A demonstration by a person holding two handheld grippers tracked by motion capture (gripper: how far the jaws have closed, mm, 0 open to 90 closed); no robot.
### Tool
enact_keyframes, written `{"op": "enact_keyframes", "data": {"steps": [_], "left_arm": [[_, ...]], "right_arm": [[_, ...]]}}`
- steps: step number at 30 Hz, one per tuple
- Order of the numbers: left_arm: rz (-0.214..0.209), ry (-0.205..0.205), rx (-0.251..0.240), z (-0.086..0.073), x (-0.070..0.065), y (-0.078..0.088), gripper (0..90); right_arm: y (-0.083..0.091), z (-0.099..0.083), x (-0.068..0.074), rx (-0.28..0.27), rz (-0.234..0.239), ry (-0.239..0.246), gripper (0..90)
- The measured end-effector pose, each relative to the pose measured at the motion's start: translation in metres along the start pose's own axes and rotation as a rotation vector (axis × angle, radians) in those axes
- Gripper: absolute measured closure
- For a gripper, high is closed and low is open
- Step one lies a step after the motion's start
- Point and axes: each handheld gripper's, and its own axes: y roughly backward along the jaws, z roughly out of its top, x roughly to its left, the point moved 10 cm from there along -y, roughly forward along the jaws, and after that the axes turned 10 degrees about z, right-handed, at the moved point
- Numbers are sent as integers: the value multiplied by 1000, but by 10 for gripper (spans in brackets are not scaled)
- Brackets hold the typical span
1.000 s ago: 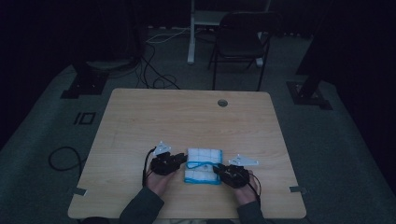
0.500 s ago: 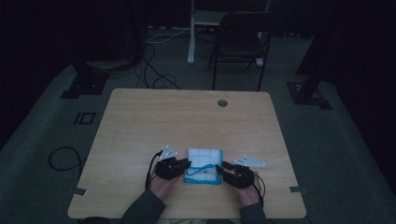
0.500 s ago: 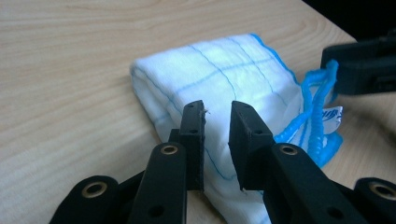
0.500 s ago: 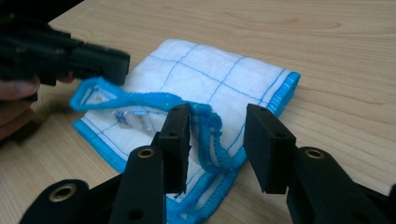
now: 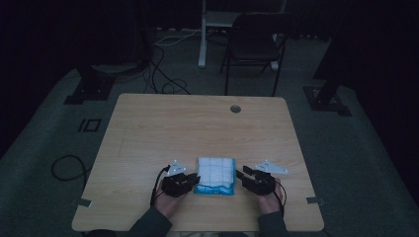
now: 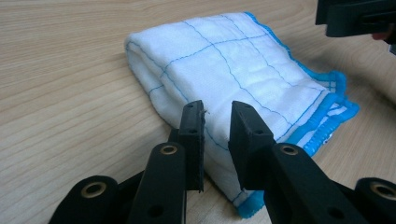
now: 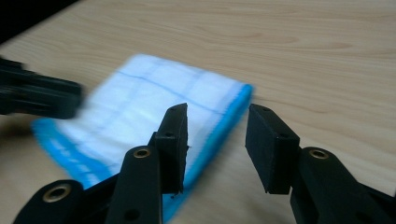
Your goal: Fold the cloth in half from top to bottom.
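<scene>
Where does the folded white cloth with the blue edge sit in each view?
High view: folded cloth lies near the table's front edge.
Left gripper view: cloth fills the centre, ahead of the jaws.
Right gripper view: cloth is left of centre.
Shared landmark: its blue edge.

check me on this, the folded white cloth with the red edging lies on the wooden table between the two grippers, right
Not quite: the edging is blue, not red. The left gripper view shows the folded white cloth with blue stitching and a blue border. It does lie on the wooden table between the left gripper and the right gripper.
</scene>
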Motion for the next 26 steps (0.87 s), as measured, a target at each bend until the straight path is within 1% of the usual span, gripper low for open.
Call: {"op": "enact_keyframes", "data": {"steps": [4,6,11,13,15,17,19,26], "left_arm": [[22,-4,-7,1,6,2,745],[38,0,-13,2,11,3,739],[85,6,-14,2,27,3,728],[101,5,-6,1,32,3,723],[122,-5,-8,2,38,3,713],[134,3,-11,3,43,3,707],[154,2,-11,3,48,3,704],[203,19,-7,3,64,4,689]], "right_arm": [[-2,-2,-15,33,-56,35,584],[-3,-3,-23,43,-73,44,581],[-5,-6,-39,61,-108,32,572],[-5,-7,-42,66,-116,29,567],[-6,-7,-45,68,-123,24,564],[-7,-8,-48,75,-133,24,560],[-8,-9,-50,78,-134,15,559],[-9,-9,-55,86,-141,10,556]]}}
